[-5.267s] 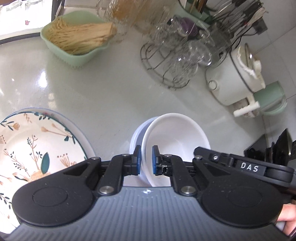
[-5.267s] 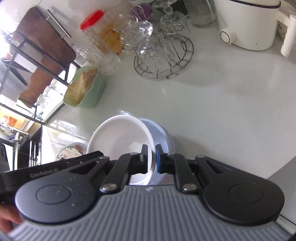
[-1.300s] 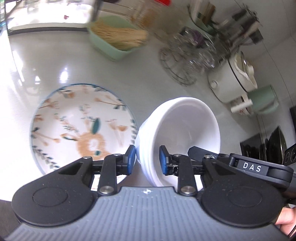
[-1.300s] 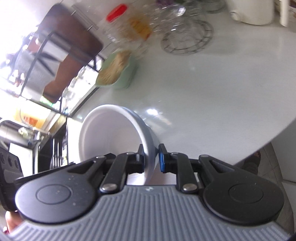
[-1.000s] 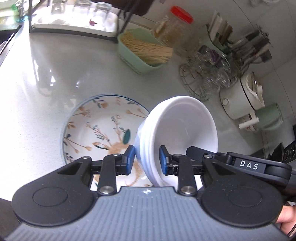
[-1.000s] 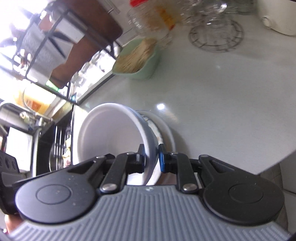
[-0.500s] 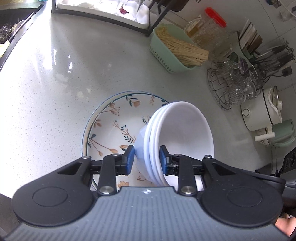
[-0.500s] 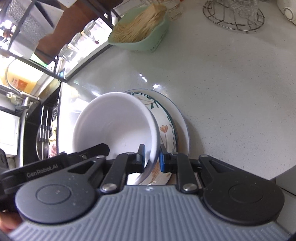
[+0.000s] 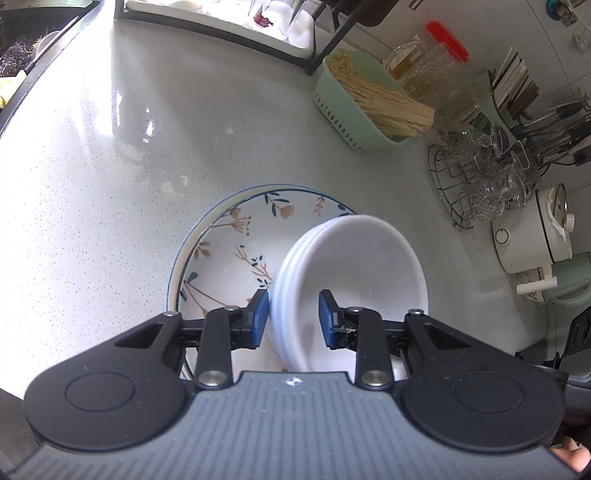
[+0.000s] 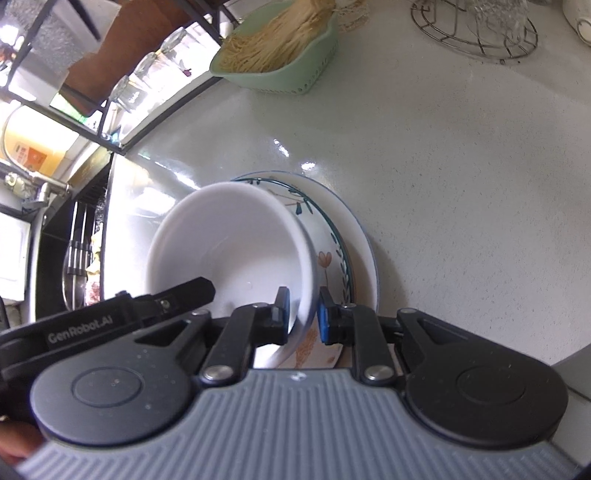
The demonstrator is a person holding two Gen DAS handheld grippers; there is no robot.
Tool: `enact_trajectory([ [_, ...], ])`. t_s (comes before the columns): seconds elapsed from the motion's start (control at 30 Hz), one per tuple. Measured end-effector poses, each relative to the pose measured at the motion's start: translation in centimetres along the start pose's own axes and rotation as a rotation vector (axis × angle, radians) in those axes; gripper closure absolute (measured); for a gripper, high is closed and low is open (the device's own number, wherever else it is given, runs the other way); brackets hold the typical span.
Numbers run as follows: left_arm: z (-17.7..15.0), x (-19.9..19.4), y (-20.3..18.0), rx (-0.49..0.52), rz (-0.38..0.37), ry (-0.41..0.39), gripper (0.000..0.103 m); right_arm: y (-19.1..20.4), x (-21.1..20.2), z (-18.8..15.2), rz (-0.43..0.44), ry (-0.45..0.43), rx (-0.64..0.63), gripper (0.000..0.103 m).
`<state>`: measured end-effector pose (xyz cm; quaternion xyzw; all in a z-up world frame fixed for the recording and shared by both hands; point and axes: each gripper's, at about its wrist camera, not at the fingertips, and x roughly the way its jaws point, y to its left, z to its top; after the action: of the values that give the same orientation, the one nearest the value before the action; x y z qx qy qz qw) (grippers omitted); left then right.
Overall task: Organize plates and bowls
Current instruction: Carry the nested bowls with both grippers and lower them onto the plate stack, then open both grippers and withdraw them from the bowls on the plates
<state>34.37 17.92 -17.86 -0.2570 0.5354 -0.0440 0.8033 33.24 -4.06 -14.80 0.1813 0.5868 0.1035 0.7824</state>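
A stack of white bowls (image 9: 354,266) hangs over a floral plate (image 9: 229,251) that lies on the grey counter. My left gripper (image 9: 293,317) is shut on the stack's near rim. My right gripper (image 10: 302,314) is shut on the opposite rim of the same white bowls (image 10: 229,240). The floral plate (image 10: 332,258) shows under the bowls in the right wrist view, resting on another white plate (image 10: 364,251). I cannot tell whether the stack touches the plate.
A green basket of noodles (image 9: 369,103) and glass jars (image 9: 436,74) stand at the back. A wire rack of glasses (image 9: 480,177) and a white cooker (image 9: 532,232) are at the right. A black shelf frame (image 9: 221,26) lines the far edge. A sink (image 10: 74,258) lies left.
Both grippers carried the white bowl stack leftwards from the bare counter to above the floral plate. In the last half second the stack has moved further over the plate.
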Motion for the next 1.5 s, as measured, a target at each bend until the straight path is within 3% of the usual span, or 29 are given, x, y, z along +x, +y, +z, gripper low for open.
enact_trajectory([
  [0.07,0.1,-0.2,0.1,-0.004,-0.009,-0.004,0.062,-0.1,-0.3,0.1,0.0,-0.013,-0.001,0.082],
  [0.13,0.1,-0.7,0.0,0.0,-0.002,-0.01,0.051,-0.3,-0.9,0.1,0.002,-0.026,0.007,0.073],
  [0.17,0.1,-1.2,-0.1,0.008,0.005,-0.026,0.051,-0.5,-1.3,0.1,0.004,-0.039,0.006,0.066],
  [0.2,0.1,-1.8,-0.3,0.014,0.014,-0.045,0.051,-0.5,-1.7,0.1,0.012,-0.053,-0.002,0.065],
  [0.43,-1.1,-7.8,-1.9,0.032,0.051,-0.173,0.051,-0.2,-6.1,-0.1,0.074,-0.133,-0.095,0.064],
  [0.63,-4.3,-13.9,-5.1,0.138,0.079,-0.278,0.051,0.1,-11.9,-1.6,0.115,-0.248,-0.196,0.064],
  [0.77,-7.7,-18.0,-7.5,0.184,0.116,-0.362,0.05,-0.5,-16.6,-4.0,0.137,-0.335,-0.254,0.064],
  [0.97,-15.1,-23.3,-9.9,0.165,0.12,-0.499,0.05,-2.2,-22.3,-8.8,0.158,-0.452,-0.311,0.064],
  [1.23,-23.8,-27.4,-11.1,0.173,0.18,-0.553,0.05,-3.8,-25.9,-14.3,0.155,-0.547,-0.378,0.064],
  [1.43,-28.6,-28.9,-11.2,0.192,0.183,-0.586,0.033,-4.5,-27.9,-17.8,0.115,-0.584,-0.414,0.064],
  [1.47,-29.1,-29.0,-11.2,0.199,0.194,-0.583,0.031,-4.5,-28.1,-18.2,0.112,-0.588,-0.42,0.058],
  [1.5,-29.4,-29.1,-11.0,0.204,0.206,-0.578,0.03,-4.5,-28.3,-18.6,0.114,-0.593,-0.427,0.047],
])
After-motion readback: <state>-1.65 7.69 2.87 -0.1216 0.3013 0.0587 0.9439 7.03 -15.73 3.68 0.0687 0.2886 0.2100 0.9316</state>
